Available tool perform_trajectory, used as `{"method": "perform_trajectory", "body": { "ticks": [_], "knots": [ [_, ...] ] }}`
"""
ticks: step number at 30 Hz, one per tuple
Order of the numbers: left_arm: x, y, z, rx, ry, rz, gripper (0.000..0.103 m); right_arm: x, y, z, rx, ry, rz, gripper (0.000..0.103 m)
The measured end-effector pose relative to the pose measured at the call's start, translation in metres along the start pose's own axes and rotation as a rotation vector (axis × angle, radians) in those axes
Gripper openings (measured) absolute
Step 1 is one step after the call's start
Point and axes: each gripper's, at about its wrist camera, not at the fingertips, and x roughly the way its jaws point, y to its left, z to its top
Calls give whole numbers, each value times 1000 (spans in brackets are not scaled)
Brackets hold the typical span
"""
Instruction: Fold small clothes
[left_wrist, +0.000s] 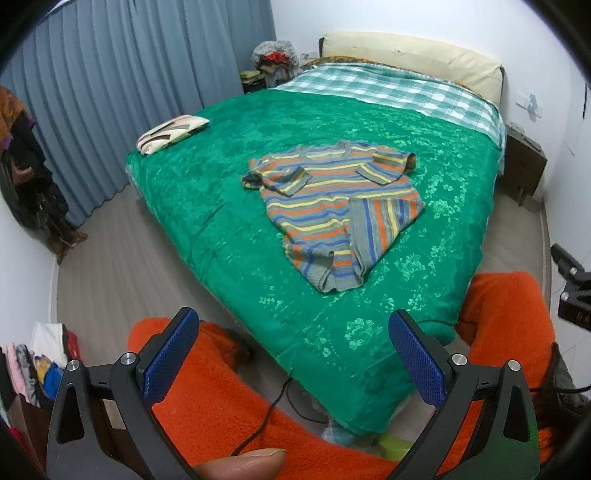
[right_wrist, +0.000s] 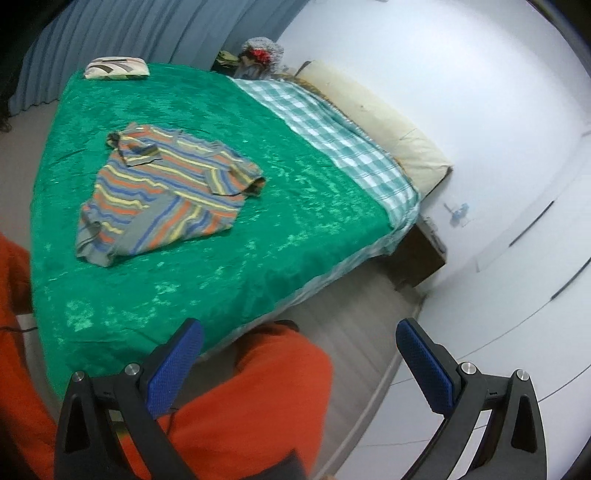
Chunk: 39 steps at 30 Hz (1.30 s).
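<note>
A small striped shirt (left_wrist: 332, 206) in grey, orange, yellow and blue lies on the green bedspread (left_wrist: 207, 192), both sleeves folded in over the chest and one lower corner turned over. It also shows in the right wrist view (right_wrist: 162, 195). My left gripper (left_wrist: 293, 332) is open and empty, held back over the bed's near corner, well short of the shirt. My right gripper (right_wrist: 299, 343) is open and empty, off the bed's side edge above the floor. A folded patterned garment (left_wrist: 171, 133) lies at the bed's far left corner; it also shows in the right wrist view (right_wrist: 116, 68).
A checked sheet (left_wrist: 399, 88) and a cream pillow (left_wrist: 413, 55) lie at the head of the bed. A clothes pile (left_wrist: 275, 61) stands beside it. Grey curtains (left_wrist: 129, 81) hang on the left. A wooden nightstand (left_wrist: 524, 162) stands on the right. My orange-clad legs (left_wrist: 229, 398) are close below the grippers.
</note>
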Motion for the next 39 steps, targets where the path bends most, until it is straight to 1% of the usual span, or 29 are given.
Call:
{"method": "perform_trajectory", "body": {
  "ticks": [13, 39],
  "knots": [
    [3, 7, 2, -25, 3, -35, 102, 0, -20, 6, 15, 6, -88, 102],
    [0, 5, 3, -21, -4, -89, 102, -12, -59, 5, 82, 7, -229, 102]
  ]
}}
